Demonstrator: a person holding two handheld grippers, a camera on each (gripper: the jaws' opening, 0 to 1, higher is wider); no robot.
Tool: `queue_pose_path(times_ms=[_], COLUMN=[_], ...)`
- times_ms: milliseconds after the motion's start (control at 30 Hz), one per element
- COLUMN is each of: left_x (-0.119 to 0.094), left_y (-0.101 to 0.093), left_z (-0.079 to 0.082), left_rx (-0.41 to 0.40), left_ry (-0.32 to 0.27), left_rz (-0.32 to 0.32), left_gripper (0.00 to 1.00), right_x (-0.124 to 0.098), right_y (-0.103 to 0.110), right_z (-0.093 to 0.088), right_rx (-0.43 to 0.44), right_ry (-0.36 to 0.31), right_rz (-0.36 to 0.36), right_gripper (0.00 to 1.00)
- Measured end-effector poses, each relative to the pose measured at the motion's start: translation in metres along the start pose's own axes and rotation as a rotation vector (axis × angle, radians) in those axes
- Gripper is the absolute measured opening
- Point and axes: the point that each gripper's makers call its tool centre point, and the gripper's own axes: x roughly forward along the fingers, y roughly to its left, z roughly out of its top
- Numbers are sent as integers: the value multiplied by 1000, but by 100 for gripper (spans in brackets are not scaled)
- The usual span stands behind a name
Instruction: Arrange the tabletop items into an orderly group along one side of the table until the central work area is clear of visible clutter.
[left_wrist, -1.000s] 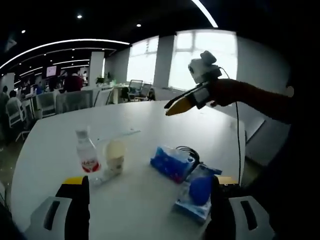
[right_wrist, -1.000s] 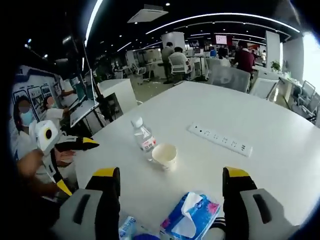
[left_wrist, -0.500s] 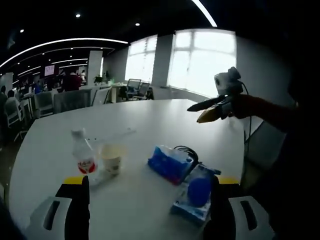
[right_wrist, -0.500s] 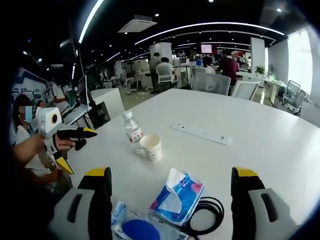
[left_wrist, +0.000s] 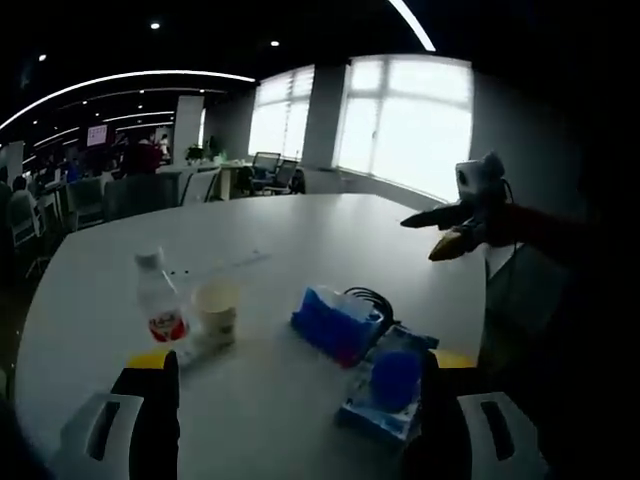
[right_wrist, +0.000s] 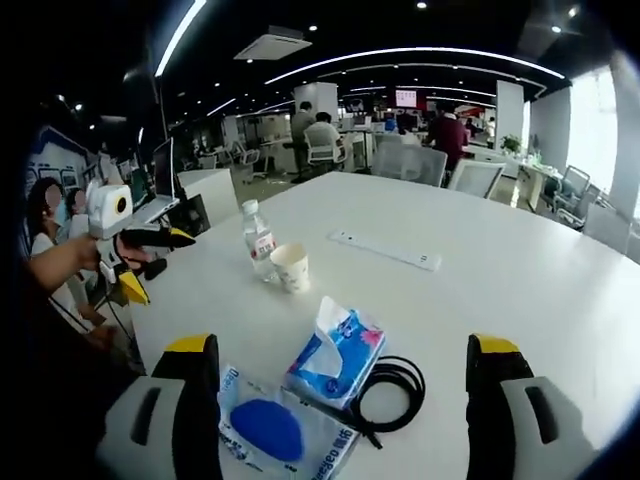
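Note:
On the white round table (left_wrist: 300, 225) stand a water bottle (left_wrist: 158, 305) and a paper cup (left_wrist: 215, 310), side by side. To their right lie a blue tissue pack (left_wrist: 338, 322), a coiled black cable (left_wrist: 375, 298) and a wipes pack with a blue lid (left_wrist: 392, 385). My left gripper (left_wrist: 297, 365) is open, low over the near edge, holding nothing. The right gripper (left_wrist: 455, 225) hovers open off the table's right side. In the right gripper view, my right gripper (right_wrist: 341, 345) is open above the tissue pack (right_wrist: 335, 350), the cable (right_wrist: 390, 390) and the wipes pack (right_wrist: 275, 430). There the left gripper (right_wrist: 135, 255) appears open.
A white power strip (right_wrist: 385, 251) lies flat beyond the cup (right_wrist: 291, 268) and bottle (right_wrist: 258, 240). People sit at desks and chairs in the office behind. A person in a mask sits at the left by the table (right_wrist: 520, 270).
The right gripper has drawn back and away from the table, so its view now takes in the tissue pack, cable and wipes pack. The items have not moved.

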Motion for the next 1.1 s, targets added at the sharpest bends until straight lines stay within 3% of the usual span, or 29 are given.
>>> queue_pose_path(times_ms=[367, 667, 833, 1100], left_x=[5, 5, 6, 10], left_y=[-4, -11, -16, -24], left_z=[-4, -6, -8, -4], left_rx=[27, 44, 53, 83], left_ry=[28, 41, 47, 46], left_rz=[-11, -29, -35, -45], left_gripper=[100, 100, 100, 100], right_x=[-23, -38, -41, -41], right_y=[-3, -7, -9, -10], right_z=[-15, -24, -36, -38], right_rx=[48, 43, 54, 59], right_ry=[-58, -57, -30, -24], right_rz=[-17, -44, -54, -44], right_gripper=[100, 100, 100, 100])
